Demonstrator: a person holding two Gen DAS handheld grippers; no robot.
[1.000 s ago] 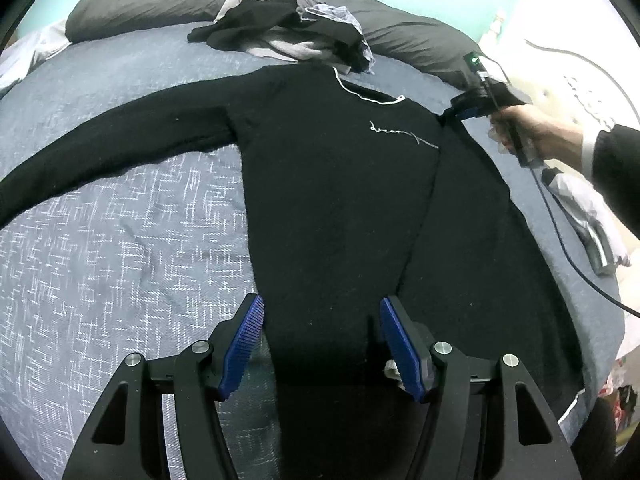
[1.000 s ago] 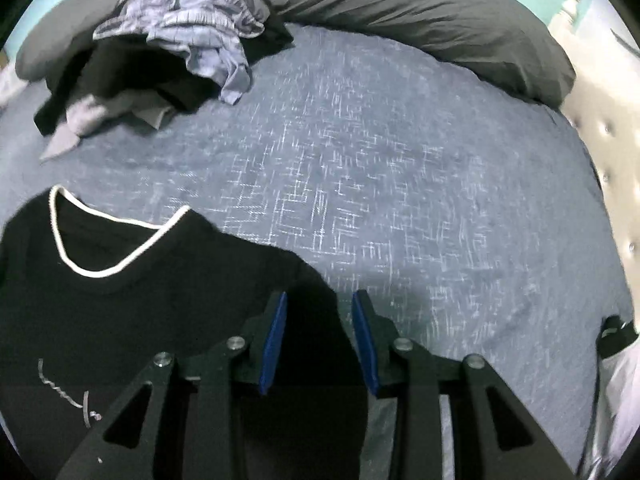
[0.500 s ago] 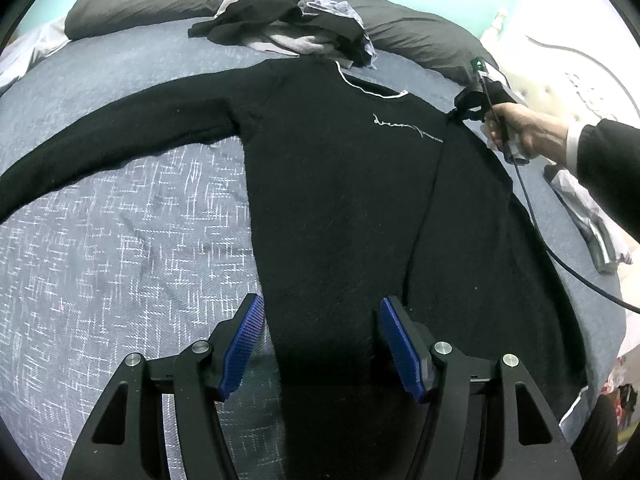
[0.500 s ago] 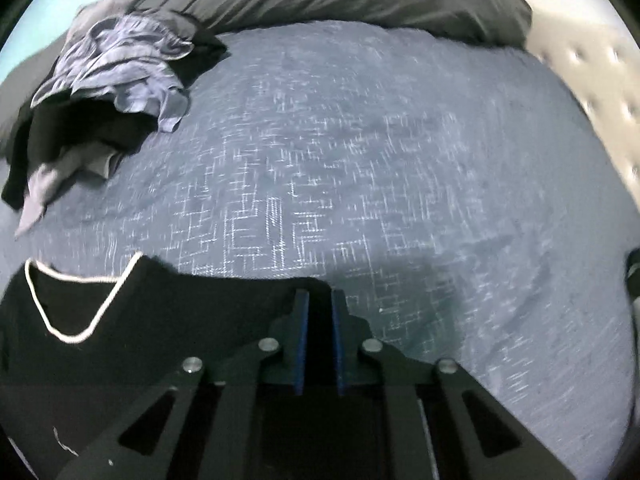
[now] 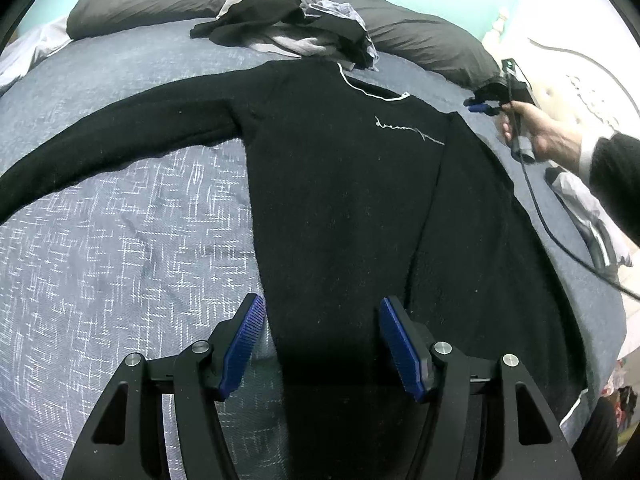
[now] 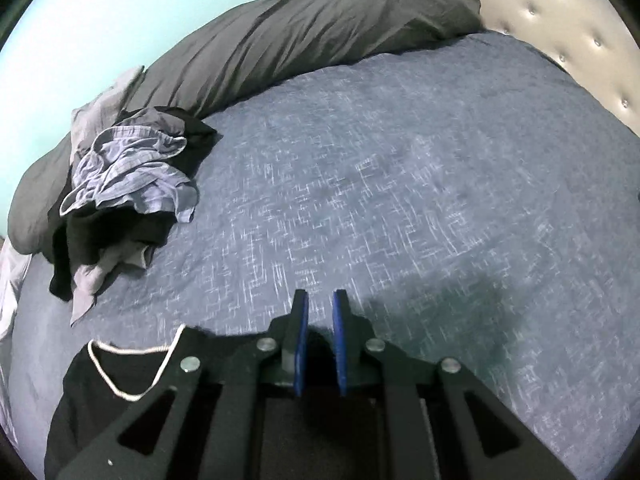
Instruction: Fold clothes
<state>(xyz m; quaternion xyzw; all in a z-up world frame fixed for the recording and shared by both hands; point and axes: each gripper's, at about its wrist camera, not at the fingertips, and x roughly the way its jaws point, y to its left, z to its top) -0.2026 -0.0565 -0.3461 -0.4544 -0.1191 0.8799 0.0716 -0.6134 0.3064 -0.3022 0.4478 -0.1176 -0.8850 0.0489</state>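
A black sweater (image 5: pixel 340 184) lies face up on the blue-grey bed cover (image 5: pixel 100 260). Its left sleeve (image 5: pixel 120 136) is stretched out to the left, and its right sleeve (image 5: pixel 480 240) lies down along the body. My left gripper (image 5: pixel 320 304) hovers open over the sweater's lower part, touching nothing. A person's hand holds my right gripper (image 5: pixel 478 105) at the sweater's right shoulder. In the right wrist view that gripper (image 6: pixel 319 296) has its pads nearly together, with black sweater (image 6: pixel 100 400) fabric pinched low between them, beside the white-trimmed collar (image 6: pixel 132 364).
A heap of unfolded clothes (image 5: pixel 296 28) (image 6: pixel 128 168) sits at the head of the bed against dark grey pillows (image 5: pixel 152 0) (image 6: pixel 320 32). A tufted headboard (image 6: pixel 560 12) stands to the right. A cable (image 5: pixel 552 232) and a pale garment (image 5: pixel 588 208) lie at the bed's right edge.
The right gripper's jaws went from open to nearly together on the shoulder fabric. It then rolled and drew a little to the right. The left gripper stayed put.
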